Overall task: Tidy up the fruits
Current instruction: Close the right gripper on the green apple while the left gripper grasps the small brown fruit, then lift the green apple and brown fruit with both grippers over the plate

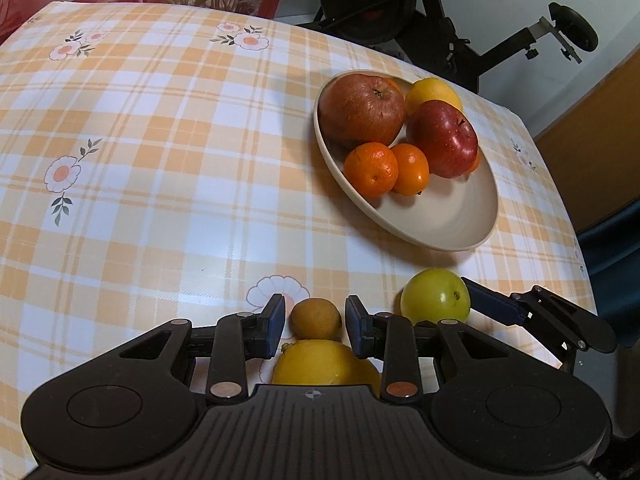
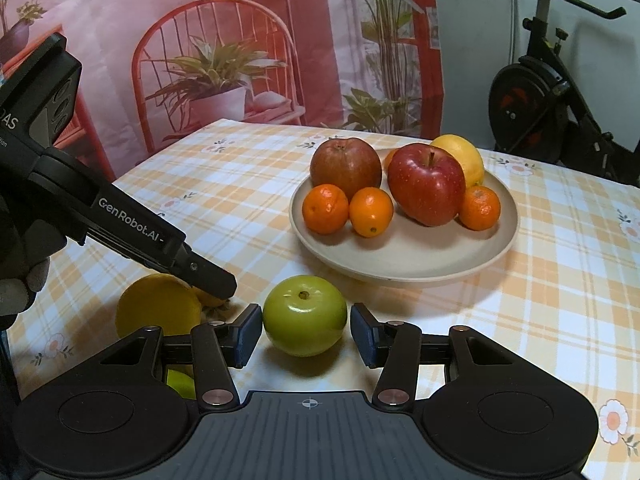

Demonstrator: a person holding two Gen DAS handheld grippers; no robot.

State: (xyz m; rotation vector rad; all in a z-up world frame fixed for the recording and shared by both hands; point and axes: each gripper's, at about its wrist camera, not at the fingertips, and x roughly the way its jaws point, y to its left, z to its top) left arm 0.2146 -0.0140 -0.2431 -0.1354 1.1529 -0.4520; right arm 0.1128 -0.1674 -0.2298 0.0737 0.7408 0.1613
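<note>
**Green apple between our right jaws**

Green apple [image 2: 305, 326] sits on the bench [image 2: 552, 280], stem dimple up, between our right gripper [image 2: 306, 334]'s open jaws. Our left gripper [image 1: 315, 327] straddles a small yellow fruit [image 1: 315, 318], open. The plate [image 2: 404, 256] holds apples, mandarins, a lemon.

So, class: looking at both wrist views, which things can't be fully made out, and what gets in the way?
- Large yellow fruit: left wrist view, lower half behind the gripper body; right wrist view, partly behind the left gripper.
- Small yellow fruit: right wrist view, nearly all hidden by that gripper.
- Green fruit piece: right wrist view, mostly behind the right gripper; kind unclear.
- Orange fruit: behind the red apple.
</note>
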